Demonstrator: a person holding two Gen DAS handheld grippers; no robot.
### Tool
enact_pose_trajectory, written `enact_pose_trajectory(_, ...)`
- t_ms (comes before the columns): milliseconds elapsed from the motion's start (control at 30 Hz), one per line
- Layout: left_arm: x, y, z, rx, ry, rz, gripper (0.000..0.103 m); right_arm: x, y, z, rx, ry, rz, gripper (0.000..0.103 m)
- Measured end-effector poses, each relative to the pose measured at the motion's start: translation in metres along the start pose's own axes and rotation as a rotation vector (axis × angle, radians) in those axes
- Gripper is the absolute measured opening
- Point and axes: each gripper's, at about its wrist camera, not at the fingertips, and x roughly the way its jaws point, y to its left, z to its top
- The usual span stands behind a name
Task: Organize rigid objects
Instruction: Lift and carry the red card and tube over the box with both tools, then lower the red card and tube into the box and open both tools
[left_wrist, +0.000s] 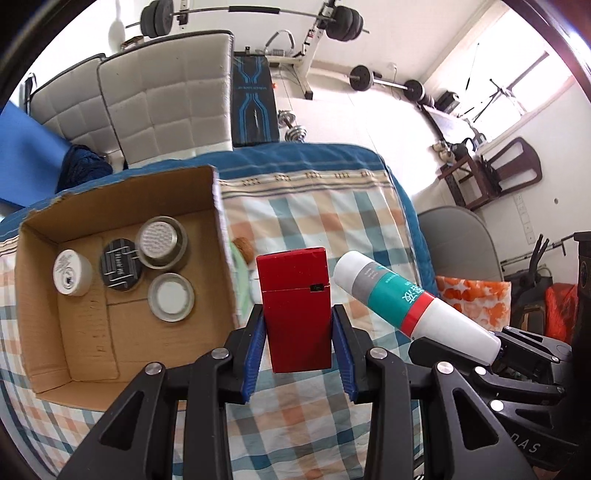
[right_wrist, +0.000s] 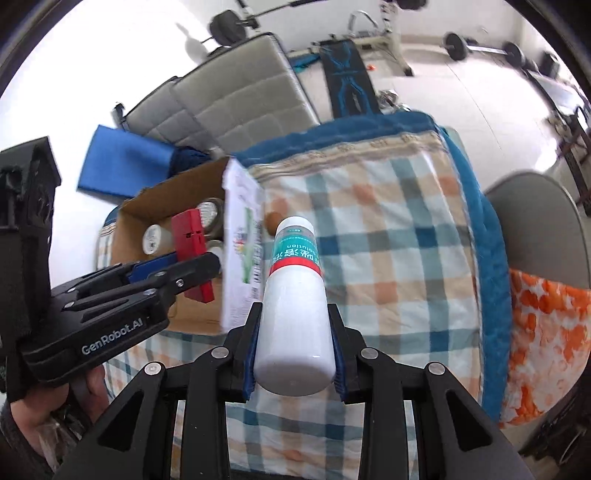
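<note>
The left gripper (left_wrist: 299, 325) squeezes a flat red plastic box (left_wrist: 295, 306), held up in the air just right of the open brown cardboard box (left_wrist: 88, 354). The right gripper (right_wrist: 293, 343) squeezes a white plastic bottle with a teal and red label (right_wrist: 295, 295), farther right of the cardboard box. I think each should go over the cardboard box's bare near floor, away from the four round tins (left_wrist: 125, 267) at the back, then go low before letting go.
</note>
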Motion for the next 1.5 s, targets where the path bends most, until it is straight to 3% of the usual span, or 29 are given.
enact_pose_trajectory(267, -0.044, 0.088, -0.005, -0.077, -0.051, 0.05, 0.032, 0.016, 0.106, 0.01, -0.124, -0.005, 0.045, 0.033)
enact_pose_trajectory(433, -0.044, 0.15, -0.016, -0.138, -0.029, 0.088, 0.032, 0.063, 0.172, 0.008, -0.182, 0.042, 0.059, 0.033)
enact_pose_trajectory(667, -0.018, 0.223, -0.032, -0.205, 0.038, 0.115, 0.032, 0.144, 0.219, 0.0, -0.211, 0.108, 0.018, 0.033)
enact_pose_trajectory(900, 0.007, 0.258, -0.041, -0.22, 0.083, 0.101, 0.032, 0.203, 0.237, -0.012, -0.232, 0.133, -0.055, 0.032)
enact_pose_trajectory(1200, 0.033, 0.271, -0.038, -0.204, 0.131, 0.072, 0.032, 0.238, 0.229, -0.008, -0.222, 0.126, -0.115, 0.032)
enact_pose_trajectory(1500, 0.061, 0.275, -0.026, -0.2, 0.184, 0.034, 0.032, 0.256, 0.225, 0.028, -0.163, 0.157, -0.093, 0.032)
